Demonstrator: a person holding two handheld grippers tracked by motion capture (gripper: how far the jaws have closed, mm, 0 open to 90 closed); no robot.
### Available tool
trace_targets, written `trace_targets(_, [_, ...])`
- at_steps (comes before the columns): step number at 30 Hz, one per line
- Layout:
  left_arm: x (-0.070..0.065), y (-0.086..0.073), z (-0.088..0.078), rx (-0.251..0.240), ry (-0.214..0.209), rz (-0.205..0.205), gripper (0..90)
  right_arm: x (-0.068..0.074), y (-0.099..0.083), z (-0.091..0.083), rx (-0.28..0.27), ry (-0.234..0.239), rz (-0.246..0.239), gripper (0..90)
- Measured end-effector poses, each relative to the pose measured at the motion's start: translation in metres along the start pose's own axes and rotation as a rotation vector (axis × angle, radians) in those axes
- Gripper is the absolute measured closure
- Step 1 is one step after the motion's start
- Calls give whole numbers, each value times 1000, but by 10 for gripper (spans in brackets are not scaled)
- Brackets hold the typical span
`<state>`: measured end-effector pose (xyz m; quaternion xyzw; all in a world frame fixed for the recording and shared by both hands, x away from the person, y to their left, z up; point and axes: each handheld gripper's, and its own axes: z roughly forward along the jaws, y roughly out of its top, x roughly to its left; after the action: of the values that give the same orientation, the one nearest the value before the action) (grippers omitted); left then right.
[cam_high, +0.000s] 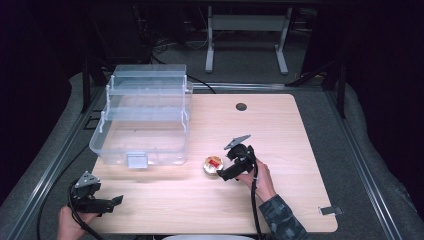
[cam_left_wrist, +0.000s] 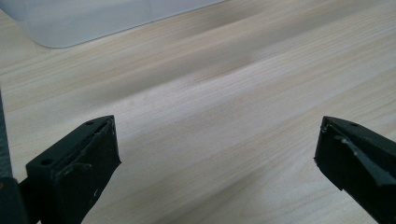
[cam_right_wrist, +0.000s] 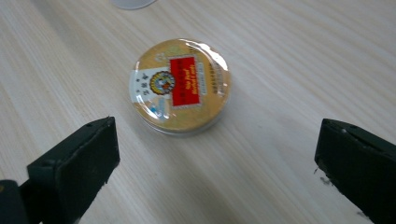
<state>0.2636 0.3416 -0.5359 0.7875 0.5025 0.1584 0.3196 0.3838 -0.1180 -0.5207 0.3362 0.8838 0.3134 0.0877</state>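
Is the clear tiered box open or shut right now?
Open. The clear tiered box has its trays stepped back and upward, leaving the bottom compartment uncovered. Its compartments look empty, and the round tin lies outside it on the table.

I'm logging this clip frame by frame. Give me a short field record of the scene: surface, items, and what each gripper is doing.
surface: wooden table
container: clear plastic tiered box, open, at the table's back left
target item: small round tin, gold lid with red label, lying flat, lid on
right gripper: open, fingers either side just short of the tin, not touching
left gripper: open, over bare table at the near left, holding nothing
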Motion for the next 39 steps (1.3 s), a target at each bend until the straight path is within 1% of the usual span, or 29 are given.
trace_targets(1, [0,0,0,2,1,3,0,3,3,4,19,-15,-6,1])
trace_targets(2, [1,-1,0,4,0,1,0,3,3,4,19,-15,-6,1])
trace_targets(4, [2,-2,-1,5,0,-1,0,6,7,12,26,-19,-19,6])
trace_targets(5, [2,-3,-1,4,1,-5,0,9,10,20,20,0,-24,13])
trace_targets(6, [3,-4,-1,10,2,-6,0,11,12,22,31,-25,-33,15])
trace_targets(7, [3,-4,-1,10,2,-6,0,11,12,22,31,-25,-33,15])
trace_targets(9, [3,-5,0,8,2,-8,0,13,15,30,37,-16,-39,23])
trace_targets(12, [3,-5,0,7,-1,-9,0,14,20,40,37,-12,-42,84])
trace_targets(13, [3,-5,0,9,-1,-10,0,15,21,42,40,-17,-42,91])
trace_targets(14, [3,-5,0,11,2,-9,0,15,21,42,40,-17,-42,91])
trace_targets(16, [4,-6,-1,11,4,-9,0,15,22,44,41,-18,-45,125])
trace_targets(17, [5,-7,-1,7,6,-16,0,15,22,47,46,-20,-40,140])
trace_targets(19, [5,-7,-2,11,7,-14,0,15,22,47,43,-21,-40,145])
trace_targets(20, [5,-7,-2,9,7,-13,0,15,21,49,53,-30,-42,175])
trace_targets(21, [6,-7,-2,8,9,-13,0,15,21,49,53,-30,-42,175])
trace_targets(22, [6,-8,-2,9,8,-13,0,16,21,50,60,-43,-44,184])
trace_targets(23, [6,-8,-2,8,8,-15,0,15,21,49,75,-29,-45,186])
trace_targets(24, [6,-8,-2,7,7,-14,0,15,20,49,70,-27,-44,191])
trace_targets(25, [5,-8,-2,9,7,-13,0,16,20,50,59,-36,-47,192])
trace_targets(29, [5,-8,-1,11,6,-10,0,16,20,51,56,-35,-52,192])
trace_targets(39, [4,-8,-2,11,3,-6,0,14,19,51,54,-23,-44,201])
